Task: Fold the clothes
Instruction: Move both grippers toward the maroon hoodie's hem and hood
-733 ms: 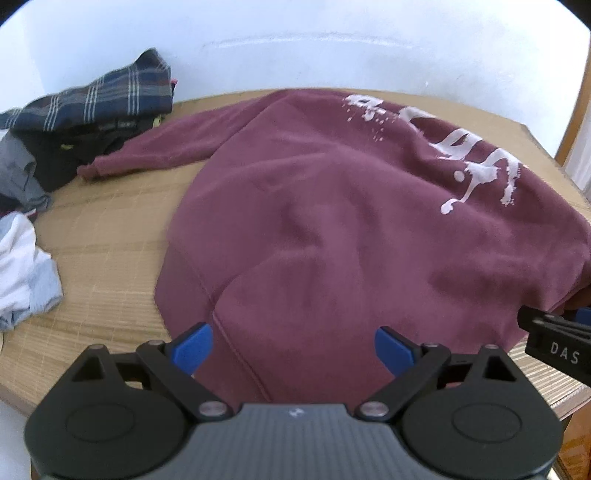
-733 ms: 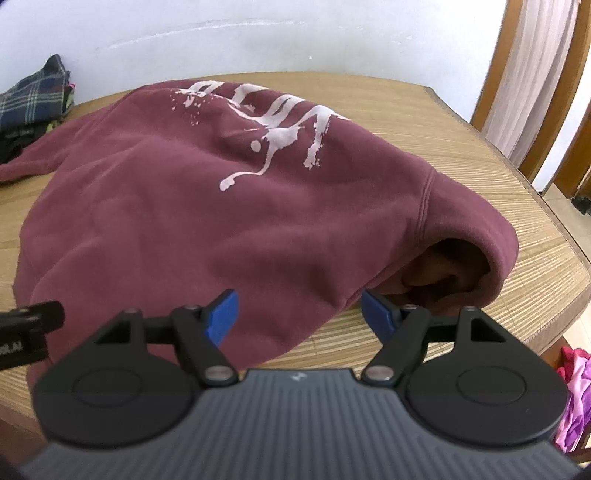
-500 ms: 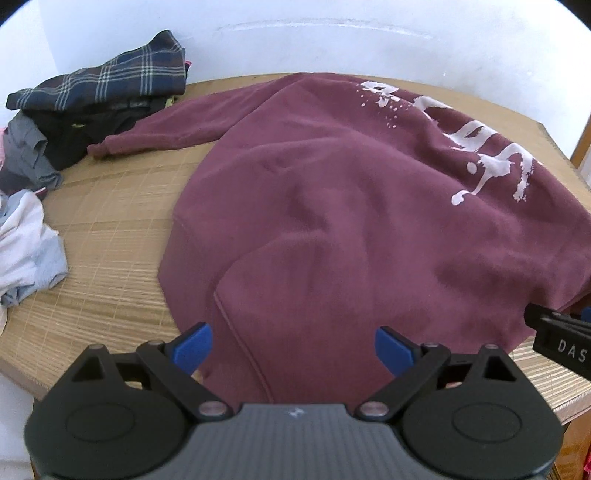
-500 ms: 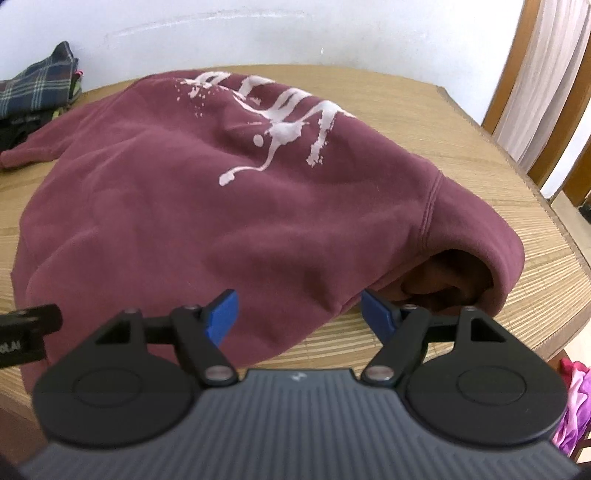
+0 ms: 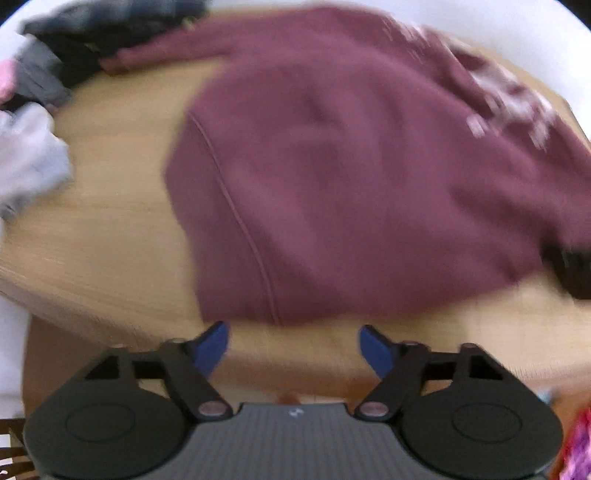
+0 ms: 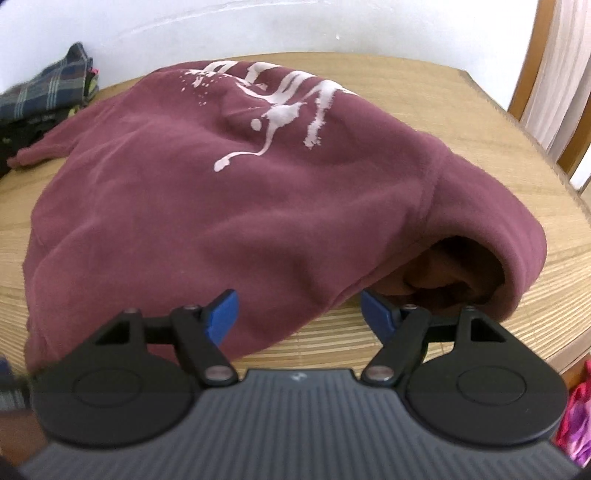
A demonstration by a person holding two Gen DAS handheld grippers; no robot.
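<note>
On the worktop one maroon sweatshirt is spread; both claws, left claw and right claw, are held open, empty. Left view is blurred.

A white wall fills the top of the right wrist frame, with a faint scratch line across it. Below it a table covered in a woven bamboo mat spans the middle. At the upper right stand a wooden frame and a pale curtain, brightly daylit.
</note>
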